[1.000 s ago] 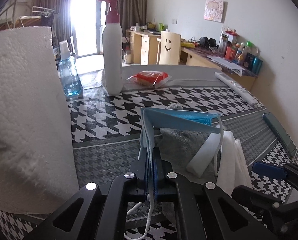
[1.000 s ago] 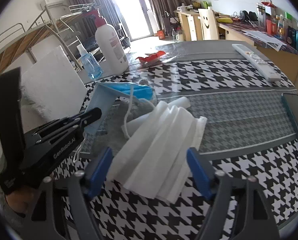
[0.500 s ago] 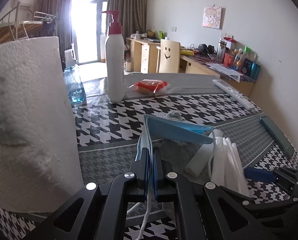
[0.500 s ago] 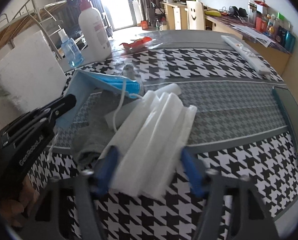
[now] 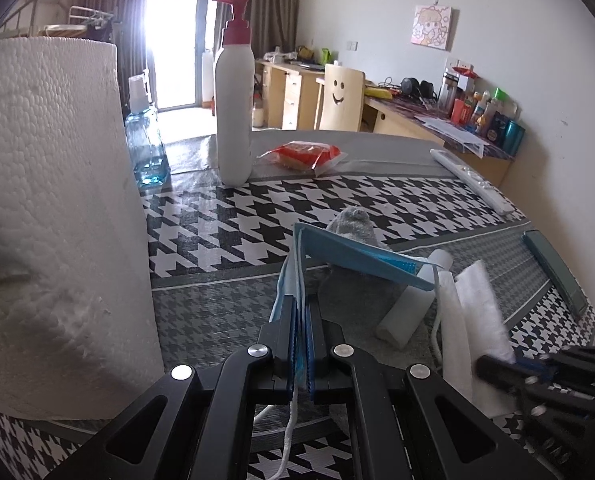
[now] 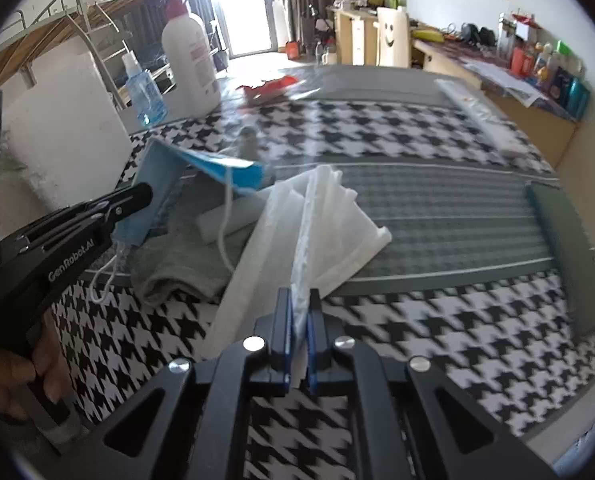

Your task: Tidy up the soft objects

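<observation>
Left gripper point(image 5: 300, 312): clamped shut on the blue face mask point(image 5: 353, 256), pinching one end of it between both pads.
Right gripper point(image 6: 300, 312): clamped shut on the near edge of the white folded cloth point(image 6: 317, 220), which stands bunched between the blue pads.
Blue face mask: pleated, light blue on one side and deeper blue on the other. It is folded into an angled tent shape, one panel rising from the left gripper and the other sloping down to the right. A white ear loop point(image 5: 289, 432) hangs down below the left gripper's fingers.
White folded cloth: soft, white and pleated into several layers. It fans out from the pinched edge, and its far corners rest on the tablecloth point(image 6: 437, 320).
Grey sock point(image 6: 177, 264): lies flat on the tablecloth under the mask, between the two grippers. One end sticks up behind the mask.
White roll point(image 5: 409, 312): a small cylinder lying on the grey sock, just beside the white cloth.
Tablecloth: black-and-white houndstooth with grey bands, covered by a clear sheet.
Paper towel roll point(image 5: 57, 220): upright, at the left edge of the table, near the left gripper.
Pump bottle point(image 5: 233, 96): white with a red pump, upright at the far side of the table.
Blue liquid bottle point(image 5: 145, 140): clear, standing between the paper towel roll and the pump bottle.
Red packet point(image 5: 301, 154): lies flat just right of the pump bottle.
Person's hand point(image 6: 13, 376): grips the handle of the left gripper.
</observation>
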{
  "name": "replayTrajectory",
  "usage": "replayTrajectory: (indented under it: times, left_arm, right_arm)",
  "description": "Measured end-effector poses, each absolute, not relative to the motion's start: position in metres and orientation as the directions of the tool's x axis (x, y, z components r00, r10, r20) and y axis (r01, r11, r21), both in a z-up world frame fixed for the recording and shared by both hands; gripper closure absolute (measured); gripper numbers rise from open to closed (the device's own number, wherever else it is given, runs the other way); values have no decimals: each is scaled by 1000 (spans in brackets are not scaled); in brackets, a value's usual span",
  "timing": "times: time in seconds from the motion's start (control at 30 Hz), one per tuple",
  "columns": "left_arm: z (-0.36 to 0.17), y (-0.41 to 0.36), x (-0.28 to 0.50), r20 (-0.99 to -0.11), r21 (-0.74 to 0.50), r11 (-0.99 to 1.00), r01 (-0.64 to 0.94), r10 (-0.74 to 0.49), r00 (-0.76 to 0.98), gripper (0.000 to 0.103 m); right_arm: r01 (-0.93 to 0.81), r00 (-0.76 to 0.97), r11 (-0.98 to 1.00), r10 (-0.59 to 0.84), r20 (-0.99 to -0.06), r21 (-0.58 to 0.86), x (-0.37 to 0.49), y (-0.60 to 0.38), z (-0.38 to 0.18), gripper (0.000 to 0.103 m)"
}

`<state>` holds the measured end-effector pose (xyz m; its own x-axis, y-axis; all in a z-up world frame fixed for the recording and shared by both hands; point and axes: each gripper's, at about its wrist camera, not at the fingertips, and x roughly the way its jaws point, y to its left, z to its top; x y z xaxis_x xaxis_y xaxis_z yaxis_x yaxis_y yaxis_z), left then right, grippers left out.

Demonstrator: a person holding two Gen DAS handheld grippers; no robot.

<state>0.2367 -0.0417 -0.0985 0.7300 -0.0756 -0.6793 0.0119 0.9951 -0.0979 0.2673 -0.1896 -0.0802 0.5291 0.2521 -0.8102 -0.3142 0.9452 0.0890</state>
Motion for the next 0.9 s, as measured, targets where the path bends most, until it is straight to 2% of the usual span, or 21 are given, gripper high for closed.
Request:
replayTrajectory:
  times: [0.13,0.17,0.23,0.3,0.33,0.37,0.43,0.5,0.53,0.57,0.6,0.7,0.77,0.9]
  left_arm:
    - [-99,-41,238,-679,-91,996,14,-72,730,97]
    - [-99,-41,239,-683,-88,996,14,-70,727,94]
    - [-100,-42,241,-689,-88,996,13,-71,721,87]
    - [-102,-42,243,-699,-86,996,7,-66,712,70]
    - [-103,-43,243,-701,-88,996,8,-67,710,67]
    - [-104,-43,244,-705,-93,996,10,-73,705,67]
    - [-105,-45,246,-713,-94,996,13,-76,697,66]
    - [-106,-46,248,-718,-89,996,10,-71,692,67]
    - [-106,-46,249,-719,-89,996,9,-70,692,67]
    - [-106,-46,250,-717,-97,995,10,-76,693,78]
    - [-106,-45,250,-716,-106,994,13,-85,693,94]
    - [-106,-42,250,-716,-142,990,23,-119,688,100]
    - [-104,-40,248,-704,-180,983,42,-158,692,101]
    - [-97,-39,242,-677,-183,982,45,-159,719,101]
  right_arm:
    - [-287,563,955,236,-792,80,262,-209,-69,94]
    - [-280,571,957,233,-787,80,261,-214,-67,94]
    - [-281,567,957,230,-791,77,261,-216,-67,94]
    - [-288,555,955,225,-801,68,262,-213,-71,94]
    - [-294,545,953,231,-806,74,263,-211,-74,93]
    - [-297,536,951,241,-809,86,264,-210,-77,88]
    - [-301,531,949,245,-811,90,265,-209,-79,70]
    - [-304,543,949,249,-802,89,263,-210,-78,41]
    - [-308,553,947,254,-793,89,262,-209,-77,37]
    - [-313,561,945,265,-784,95,260,-210,-75,35]
    - [-314,561,944,274,-781,106,259,-211,-74,35]
    - [-310,553,943,282,-784,121,259,-209,-75,30]
    - [-312,547,943,278,-790,115,261,-202,-78,29]
    - [-309,540,942,285,-792,128,262,-192,-81,29]
